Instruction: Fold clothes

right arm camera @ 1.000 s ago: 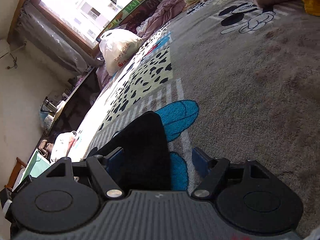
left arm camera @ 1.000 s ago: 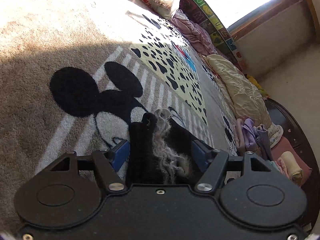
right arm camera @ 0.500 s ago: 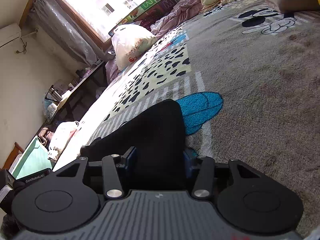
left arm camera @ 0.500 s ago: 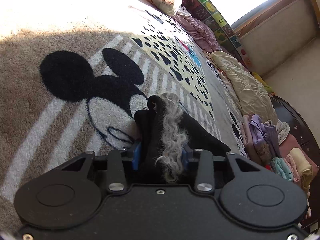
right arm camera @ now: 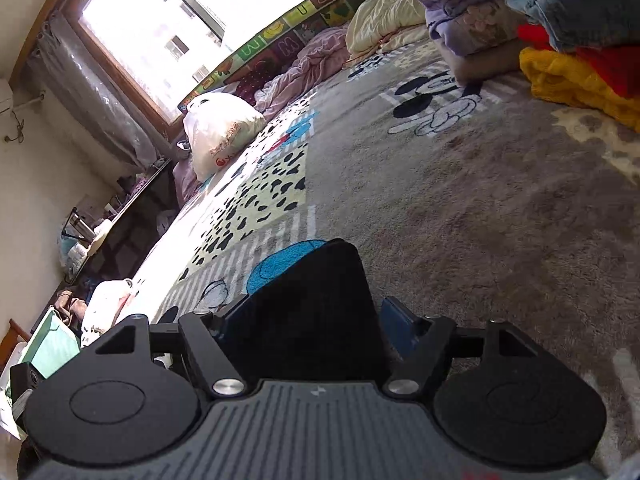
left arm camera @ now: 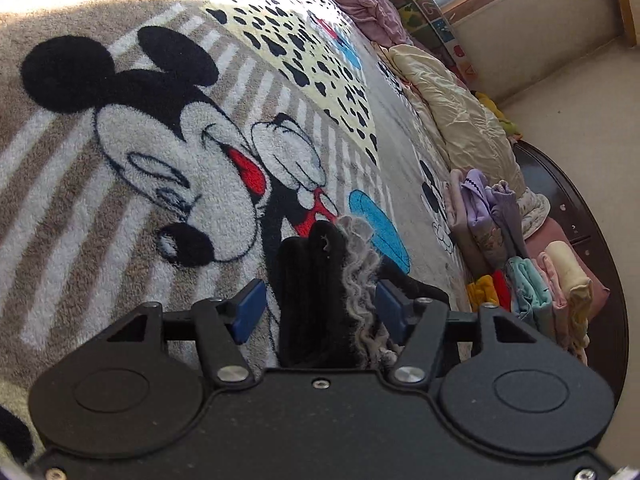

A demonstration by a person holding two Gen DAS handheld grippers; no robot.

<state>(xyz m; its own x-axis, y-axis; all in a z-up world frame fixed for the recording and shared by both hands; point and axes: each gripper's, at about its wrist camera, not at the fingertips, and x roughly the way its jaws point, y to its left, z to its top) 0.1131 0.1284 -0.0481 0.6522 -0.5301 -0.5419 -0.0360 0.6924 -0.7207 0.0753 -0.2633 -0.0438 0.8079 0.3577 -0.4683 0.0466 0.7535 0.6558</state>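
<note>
The left gripper (left arm camera: 318, 310) stands with its jaws wide, just opened again after a squeeze; a folded black garment (left arm camera: 310, 296) with a grey woolly fringe (left arm camera: 360, 276) lies between the blue pads (left arm camera: 250, 310), clear of the left one and nearly brushing the right. The right gripper (right arm camera: 316, 326) has likewise just spread its jaws, and the same garment's plain black end sits between them, the pads barely off the cloth. Only the left view shows the fringe and the row of folded clothes (left arm camera: 516, 264) at the bed's edge; only the right shows the window (right arm camera: 192, 28) and white pillow (right arm camera: 222, 132). Both grippers tilt down toward the cartoon blanket (left arm camera: 132, 200) on which the garment rests.
</note>
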